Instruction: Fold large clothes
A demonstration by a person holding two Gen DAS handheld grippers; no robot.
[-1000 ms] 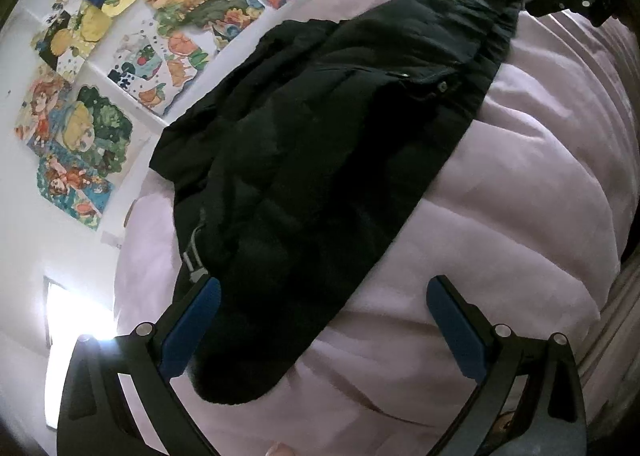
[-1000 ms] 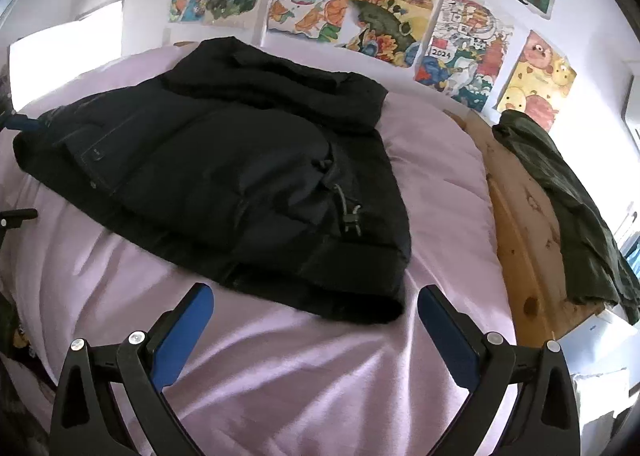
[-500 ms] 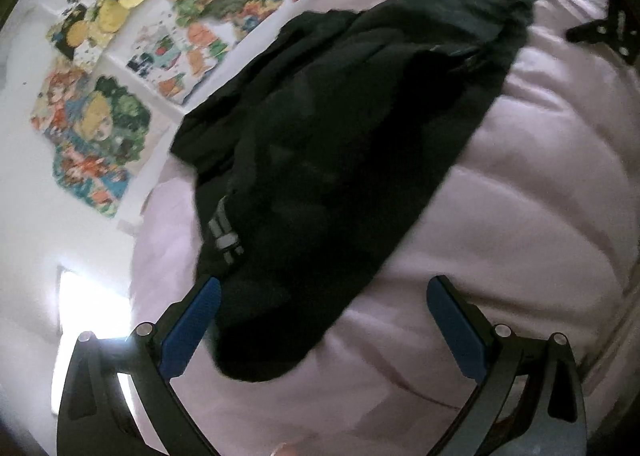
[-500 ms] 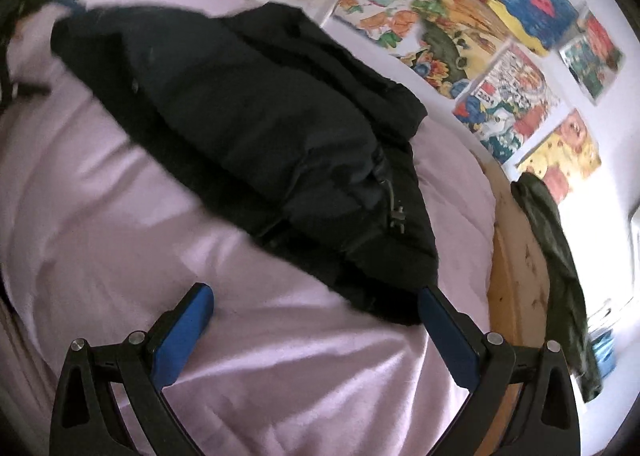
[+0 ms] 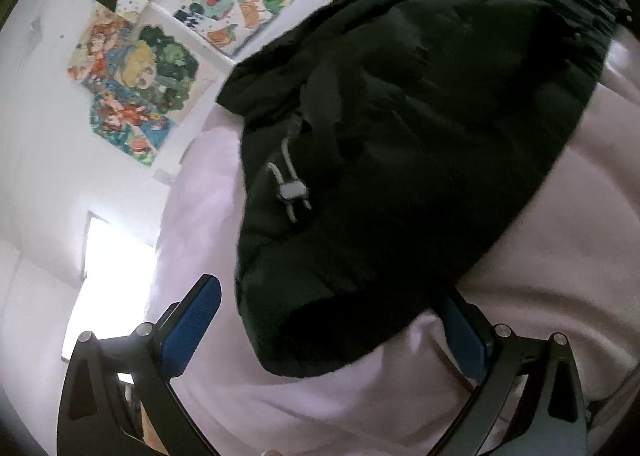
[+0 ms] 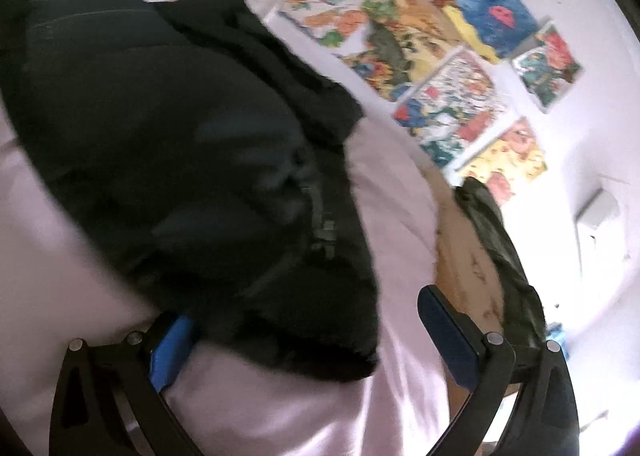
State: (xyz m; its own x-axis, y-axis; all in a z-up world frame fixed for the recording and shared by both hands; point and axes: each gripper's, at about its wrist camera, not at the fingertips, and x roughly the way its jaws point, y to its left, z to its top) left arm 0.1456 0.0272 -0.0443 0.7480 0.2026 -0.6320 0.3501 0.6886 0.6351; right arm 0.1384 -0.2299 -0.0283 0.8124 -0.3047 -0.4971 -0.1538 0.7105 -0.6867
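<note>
Both fingers spread around black jacket; no readable writing.

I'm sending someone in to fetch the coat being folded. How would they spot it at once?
Look at the bed with the pale lilac cover under the wall of colourful drawings. The black puffy jacket is spread across it, with a pale drawstring toggle. The other dark garment, olive green, lies off the cover on the wooden edge.

A home bedroom; pink-sheeted bed; cartoon posters overhead
</note>
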